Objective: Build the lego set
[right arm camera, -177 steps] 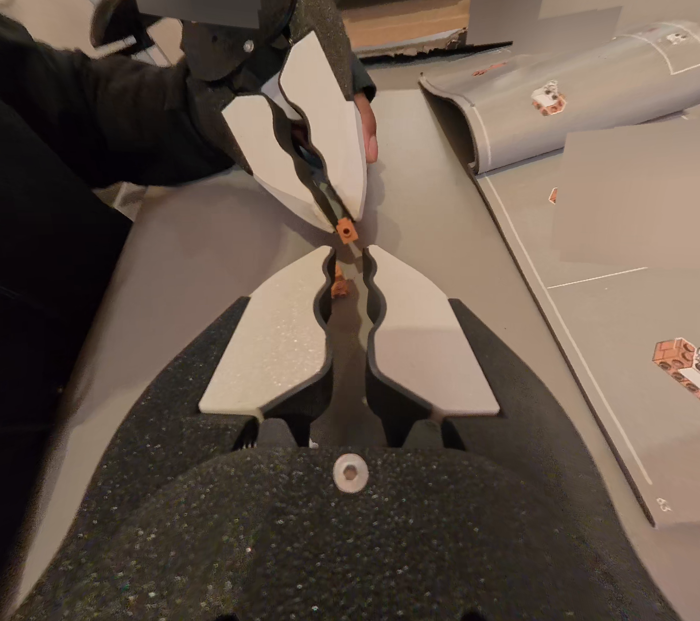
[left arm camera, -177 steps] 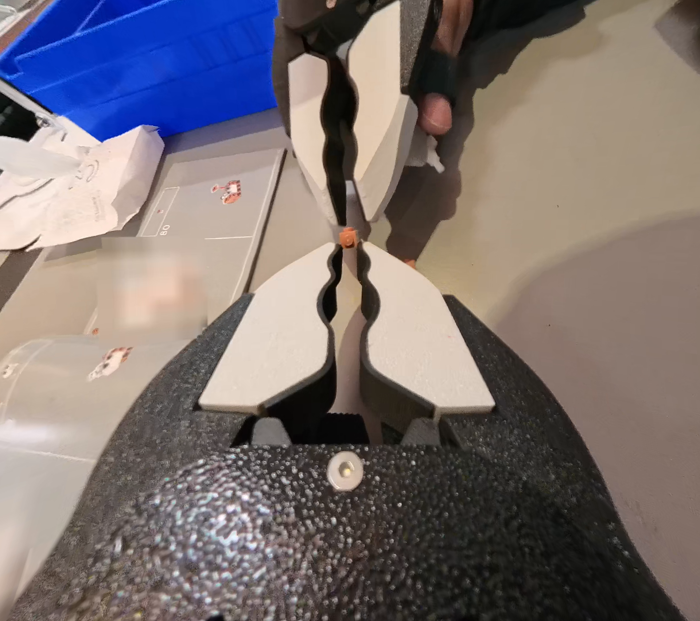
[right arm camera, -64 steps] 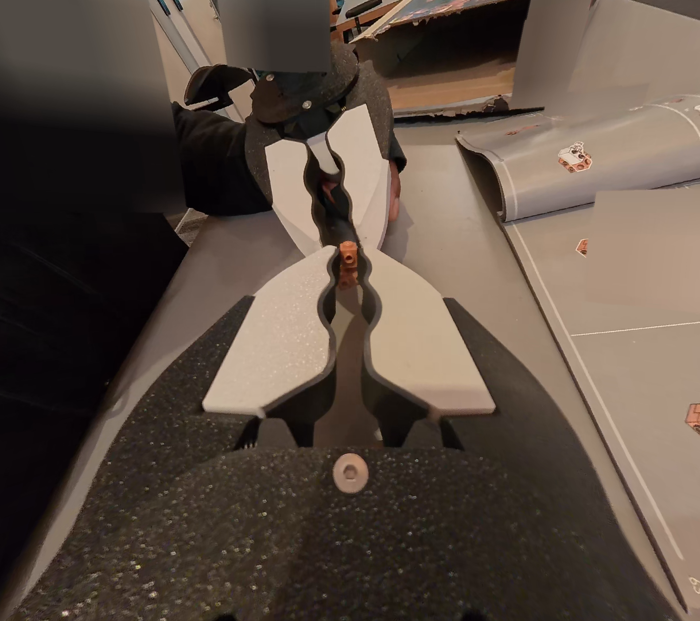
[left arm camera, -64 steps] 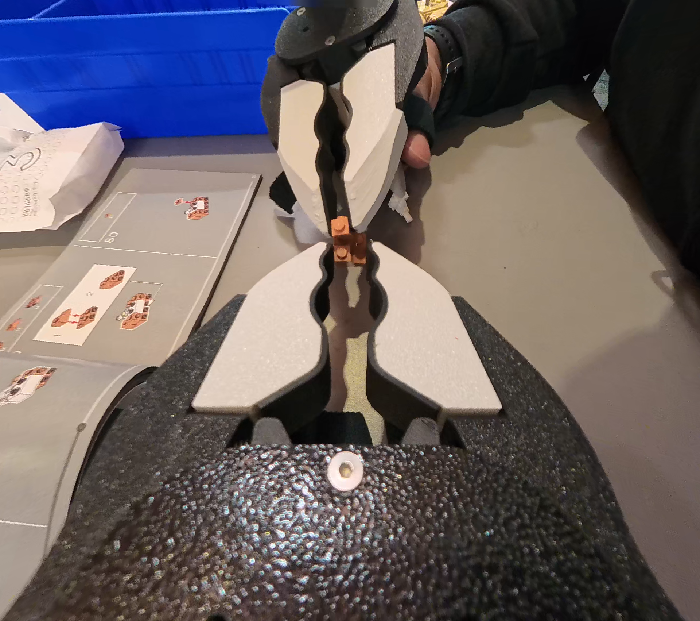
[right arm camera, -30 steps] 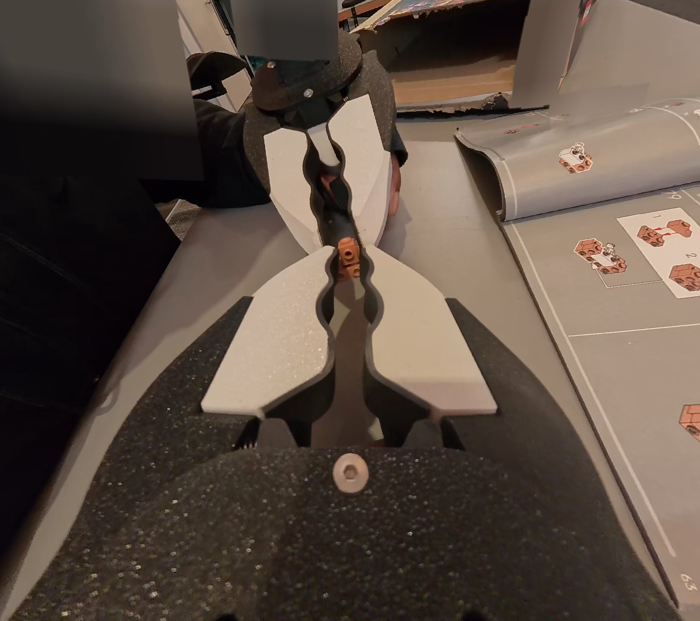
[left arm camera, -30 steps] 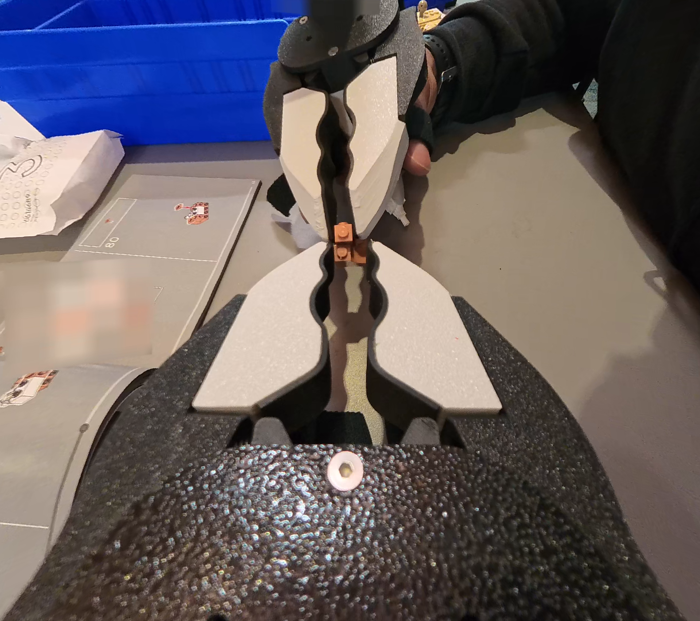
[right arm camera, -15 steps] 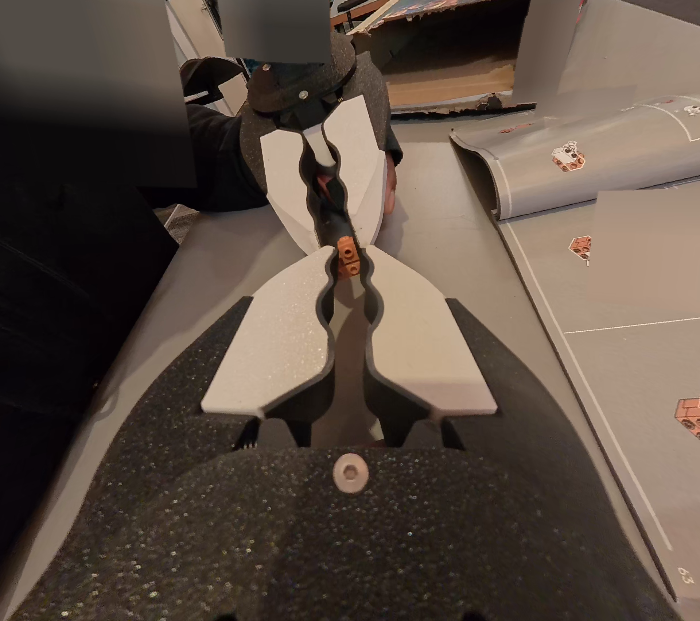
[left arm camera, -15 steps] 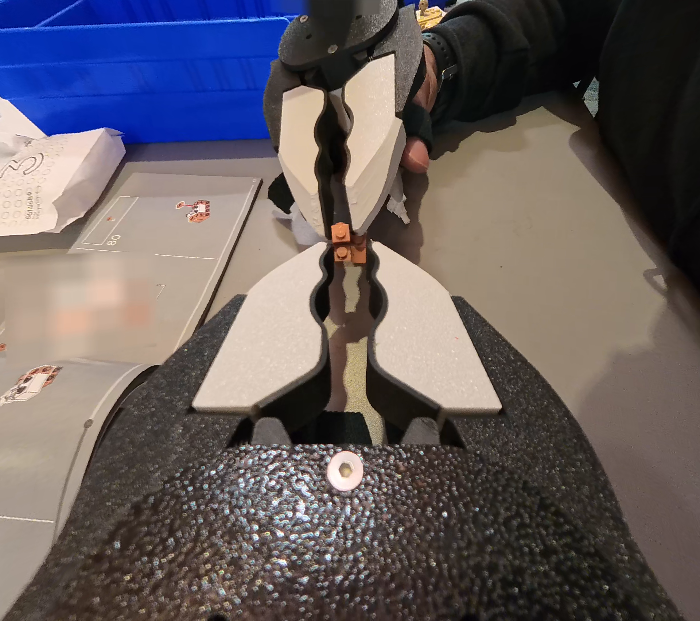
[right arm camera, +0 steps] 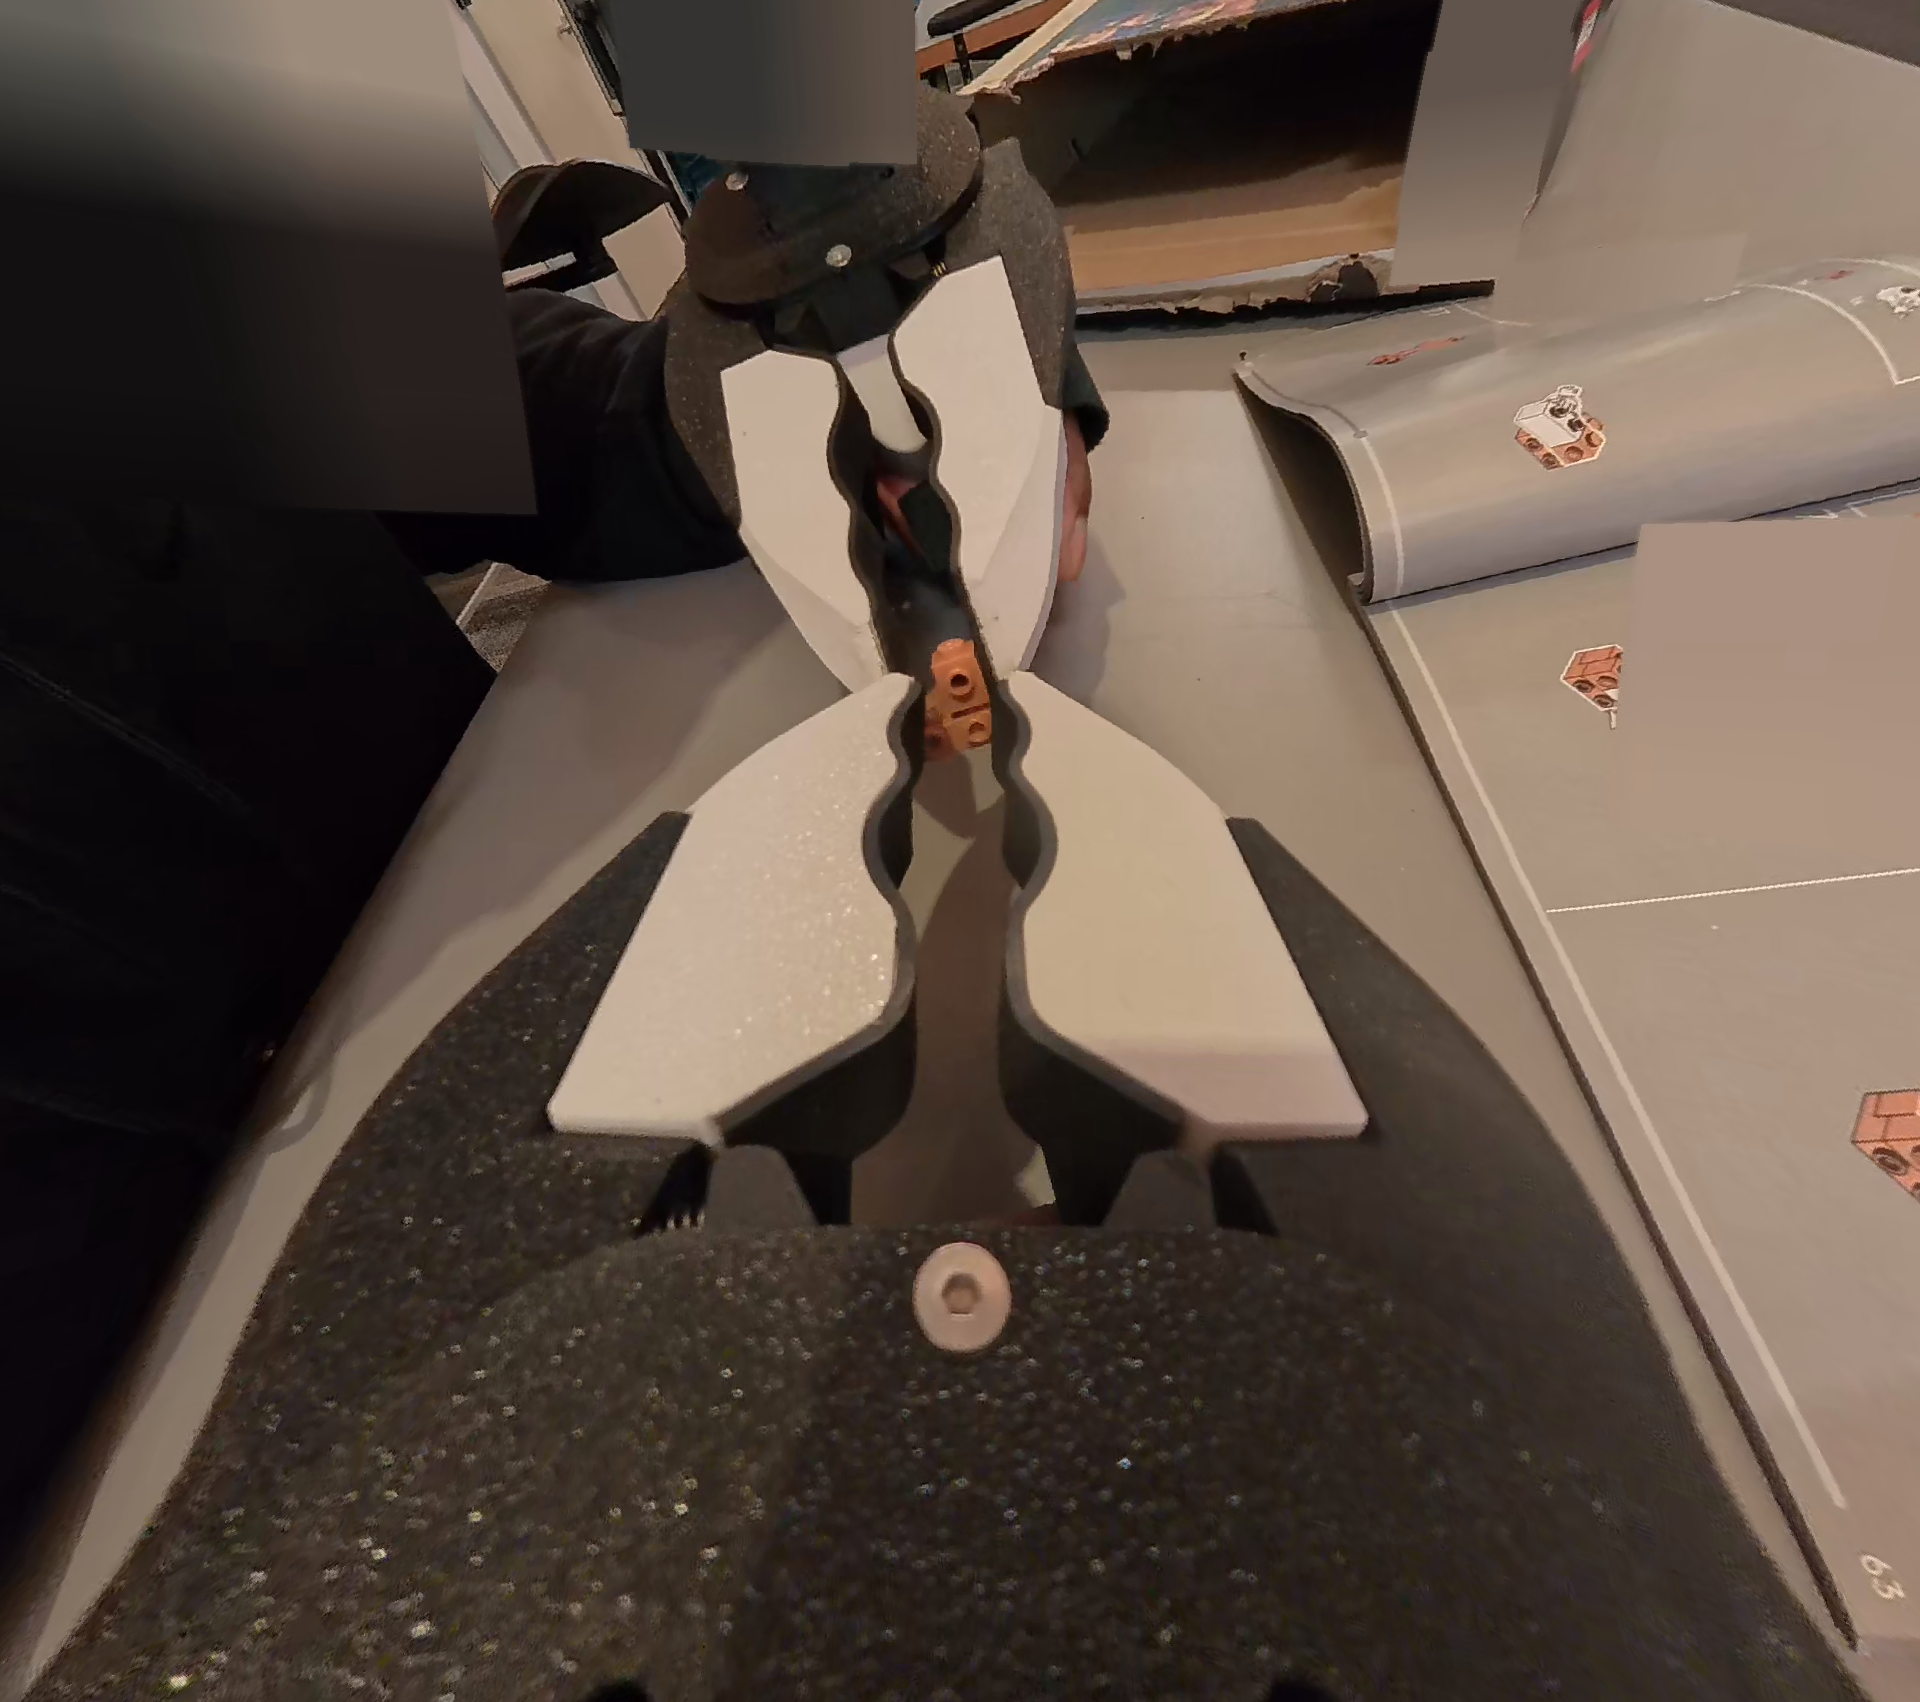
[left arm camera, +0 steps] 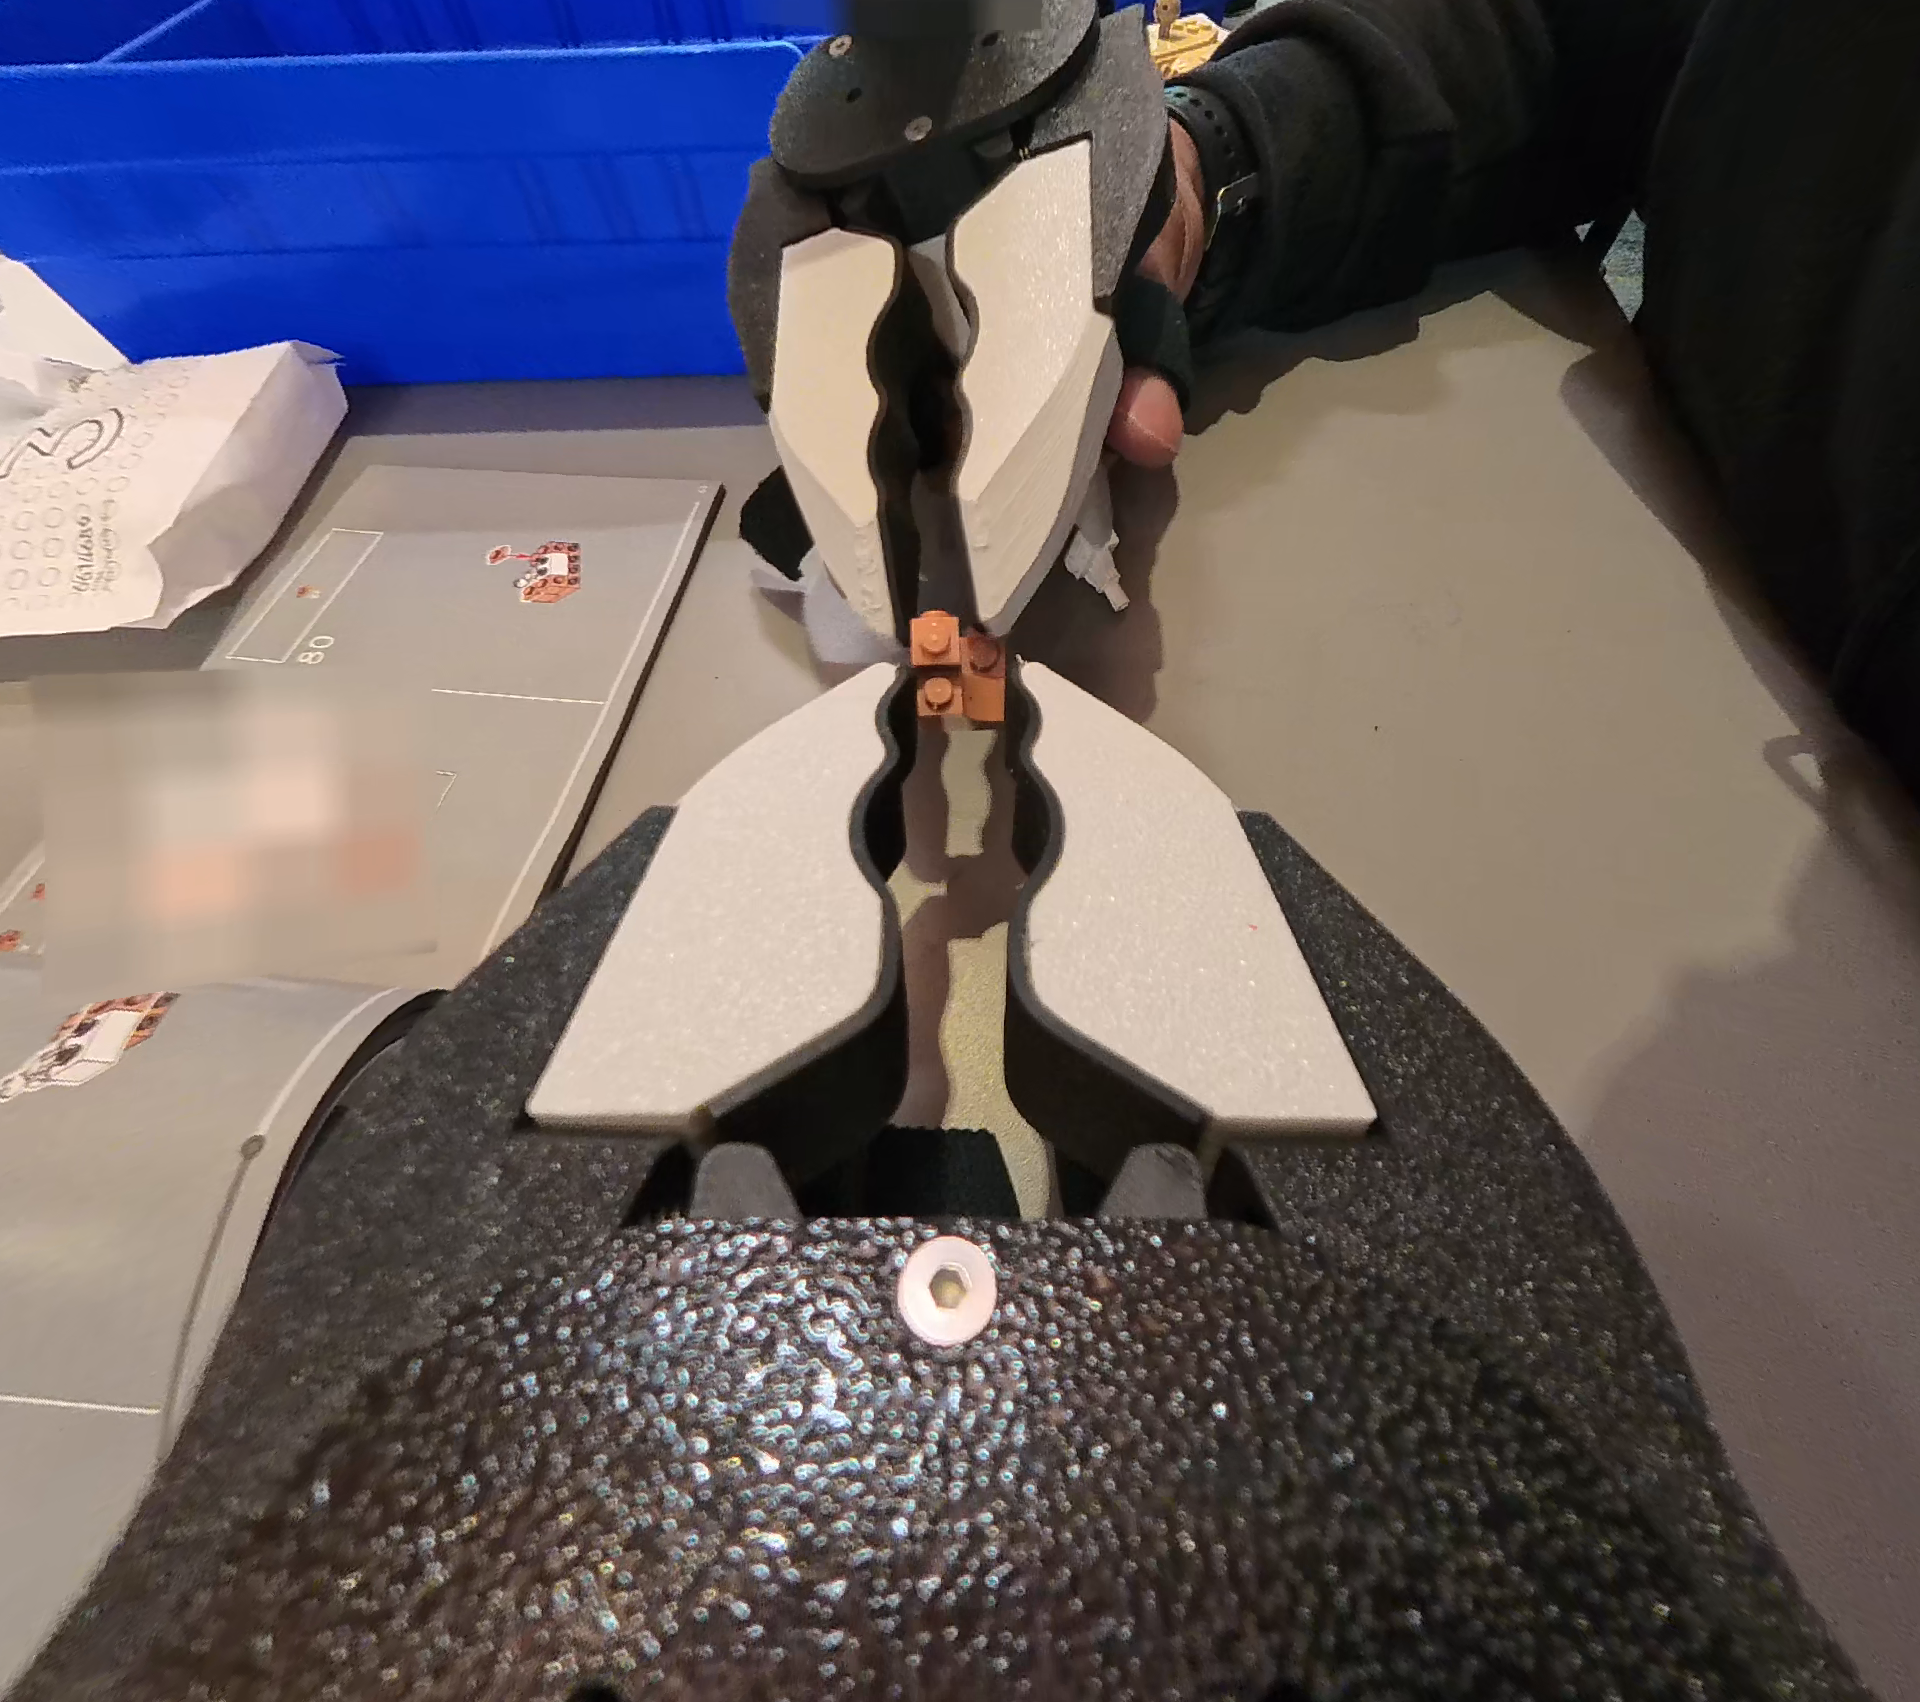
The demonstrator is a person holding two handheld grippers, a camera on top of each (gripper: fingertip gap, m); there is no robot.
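Tip to tip above the surface [left arm camera: 1455,717], the left tongs [left arm camera: 961,702] pinch the lower brown bricks [left arm camera: 961,696] and the right tongs [right arm camera: 951,722] pinch the upper brick [left arm camera: 933,642], beside an open booklet [right arm camera: 1714,925].

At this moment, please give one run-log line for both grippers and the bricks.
left gripper: jaws shut on orange brick cluster | right gripper: jaws shut on it too, tip to tip | above grey table | instruction booklet beside
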